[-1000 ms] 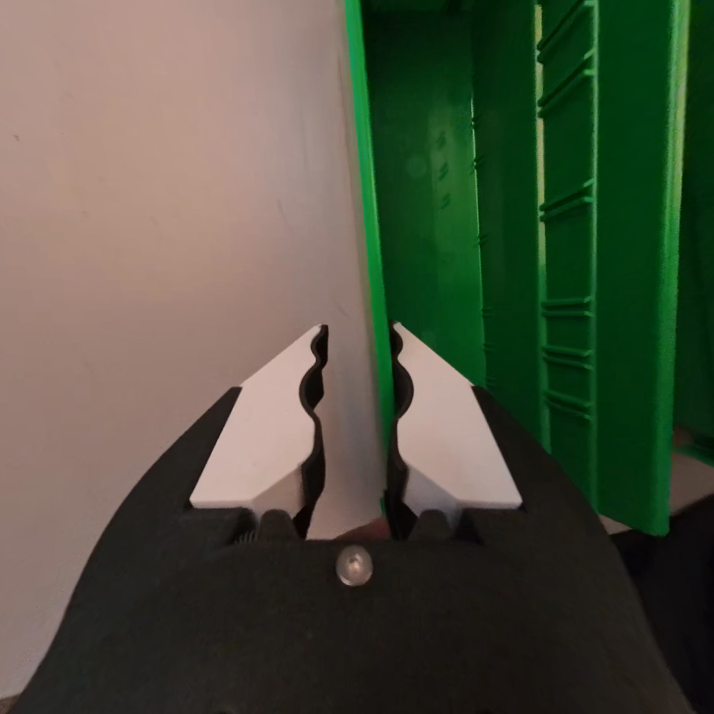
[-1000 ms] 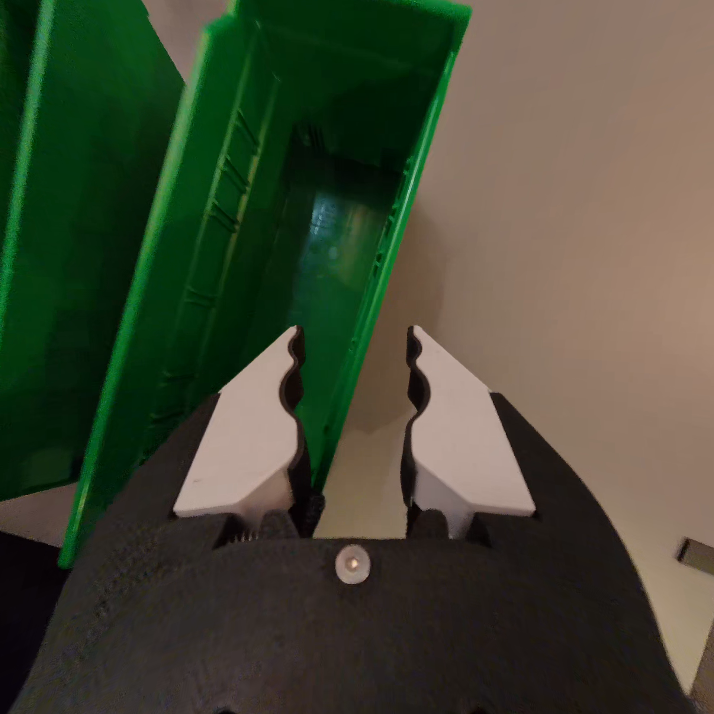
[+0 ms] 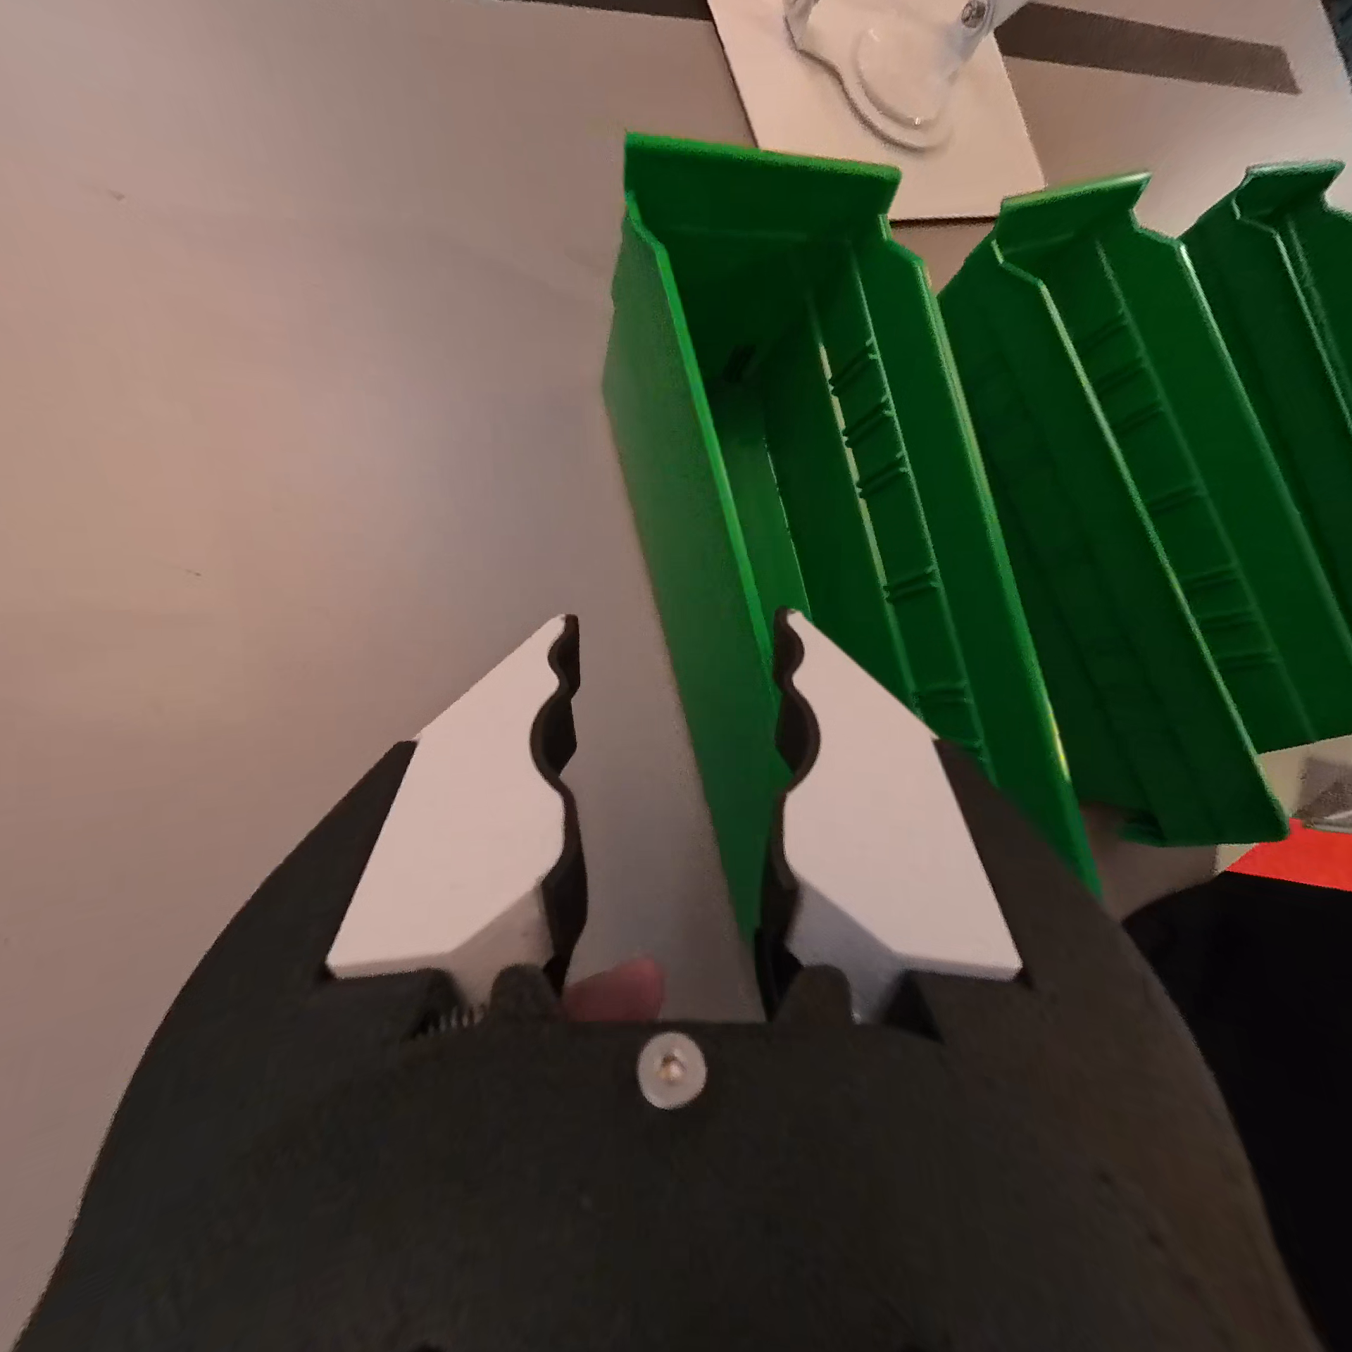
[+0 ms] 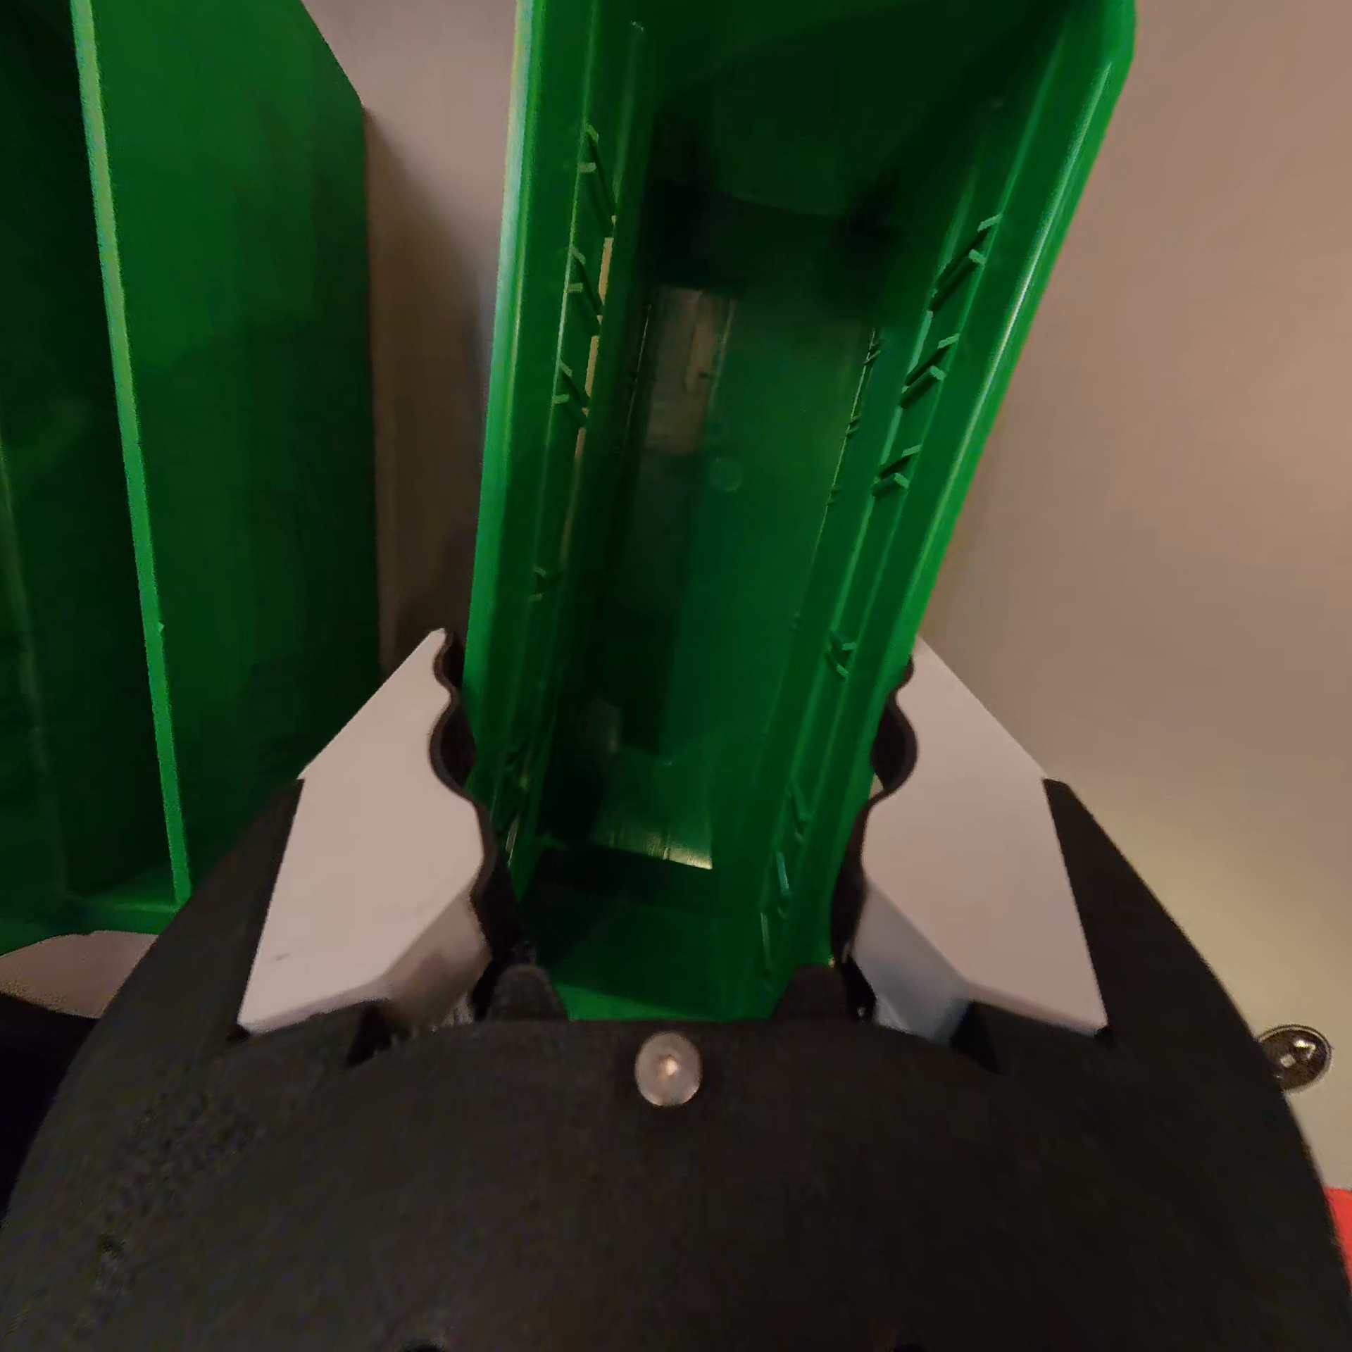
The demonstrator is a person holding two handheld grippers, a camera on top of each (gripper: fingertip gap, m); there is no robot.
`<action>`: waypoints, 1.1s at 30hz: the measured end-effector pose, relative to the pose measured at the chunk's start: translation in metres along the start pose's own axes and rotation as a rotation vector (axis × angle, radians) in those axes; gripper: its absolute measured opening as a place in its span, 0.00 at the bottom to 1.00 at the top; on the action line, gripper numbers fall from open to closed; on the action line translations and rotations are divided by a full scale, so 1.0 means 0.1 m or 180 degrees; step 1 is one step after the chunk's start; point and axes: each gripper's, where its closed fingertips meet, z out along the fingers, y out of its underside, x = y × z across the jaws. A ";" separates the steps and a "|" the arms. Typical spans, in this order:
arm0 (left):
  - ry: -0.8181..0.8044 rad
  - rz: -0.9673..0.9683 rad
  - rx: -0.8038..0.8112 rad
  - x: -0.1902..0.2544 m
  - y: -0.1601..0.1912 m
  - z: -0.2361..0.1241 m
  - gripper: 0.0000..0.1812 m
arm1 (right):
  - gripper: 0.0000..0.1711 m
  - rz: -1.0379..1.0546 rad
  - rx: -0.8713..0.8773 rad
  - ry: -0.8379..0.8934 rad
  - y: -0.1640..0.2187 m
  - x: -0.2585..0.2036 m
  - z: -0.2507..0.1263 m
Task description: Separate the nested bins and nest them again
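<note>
Green unlabelled bin [image 4: 731, 512] between right gripper [image 4: 673, 731] fingers

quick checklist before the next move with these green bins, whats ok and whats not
1. Bins separated: ok; three green bins stand apart in the left wrist view.
2. Right hand-held gripper straddles its green bin, fingers outside both long walls: ok.
3. Right grip closed firmly: cannot tell.
4. Left hand-held gripper open, the leftmost bin wall between its fingers, not clamped: ok.
5. Bin interior empty for nesting: ok.
6. Neighbouring bin clear of the held one: ok, gap visible.
</note>
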 end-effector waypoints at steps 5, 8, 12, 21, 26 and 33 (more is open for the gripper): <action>-0.0027 -0.0047 0.0139 -0.26 -0.08 -0.05 0.27 | 0.60 0.0165 0.0114 -0.0021 -0.05 0.05 -0.10; -0.0015 -0.0177 0.0283 -0.42 -0.13 -0.06 0.25 | 0.60 0.0175 0.0237 -0.0020 -0.18 0.05 -0.30; 0.0028 -0.0307 0.0375 -0.62 -0.14 -0.03 0.25 | 0.59 0.0090 0.0560 -0.0060 -0.52 -0.15 -0.82; 0.0210 -0.0390 0.0321 -0.73 -0.08 0.24 0.23 | 0.61 -0.0228 0.0526 -0.0781 -0.80 -1.39 -1.17; 0.0296 -0.0336 0.0251 -0.71 -0.05 0.36 0.23 | 0.62 -0.0243 0.0220 -0.0600 -0.61 -1.52 -0.77; 0.0377 -0.0315 0.0154 -0.69 0.04 0.48 0.23 | 0.66 -0.0356 -0.0072 -0.0342 -0.44 -1.56 -0.35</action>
